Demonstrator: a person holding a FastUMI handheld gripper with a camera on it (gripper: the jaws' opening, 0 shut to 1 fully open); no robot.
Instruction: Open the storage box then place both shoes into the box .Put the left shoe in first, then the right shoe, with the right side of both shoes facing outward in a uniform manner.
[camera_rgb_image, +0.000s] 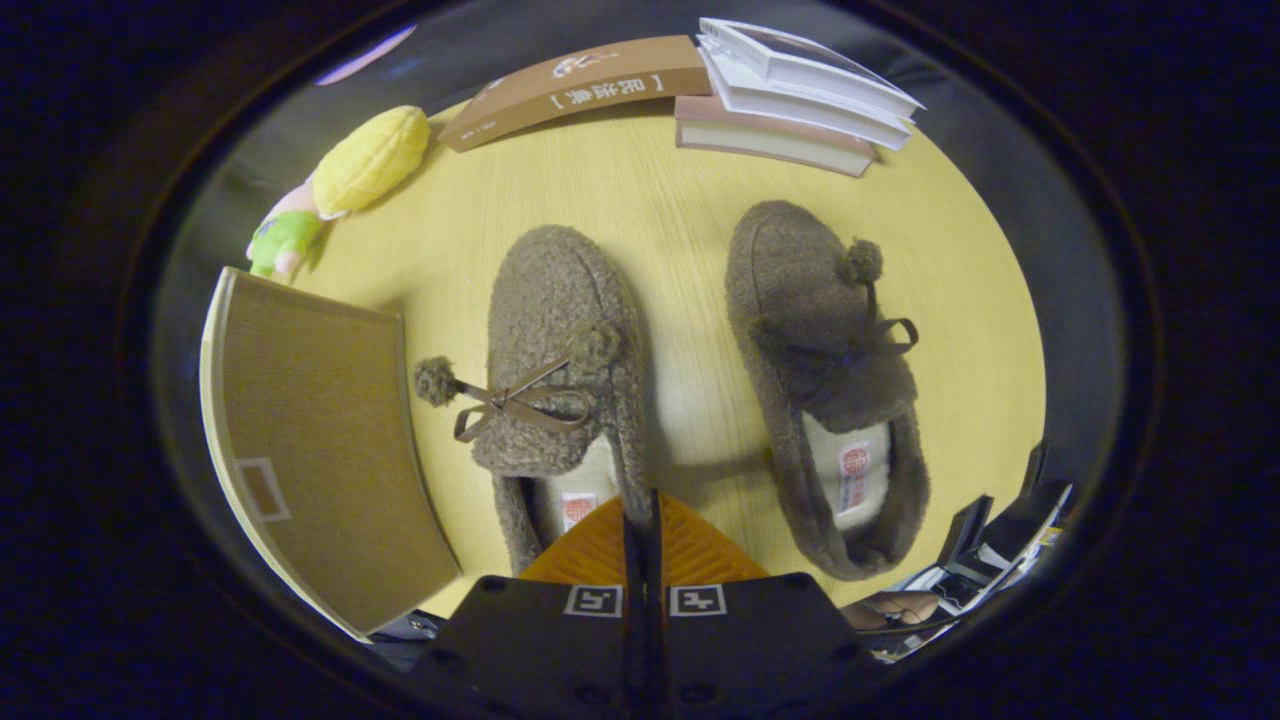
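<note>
Two brown fuzzy slippers with bows and pompoms lie side by side on the yellow table (680, 190), toes pointing away from me. One shoe (555, 330) is just ahead of my fingers, and its heel opening is partly covered by them. The other shoe (820, 350) lies to the right of it, apart from the fingers. A brown cardboard storage box (320, 440) sits left of the shoes with its lid down. My gripper (642, 505) hangs over the near shoe's heel with its fingers together and nothing seen between them.
A yellow and green plush toy (350, 175) lies beyond the box. At the far side of the table lie a brown book (580, 85) and a stack of books (800, 95). Dark objects and papers (1000, 545) sit off the table's near right edge.
</note>
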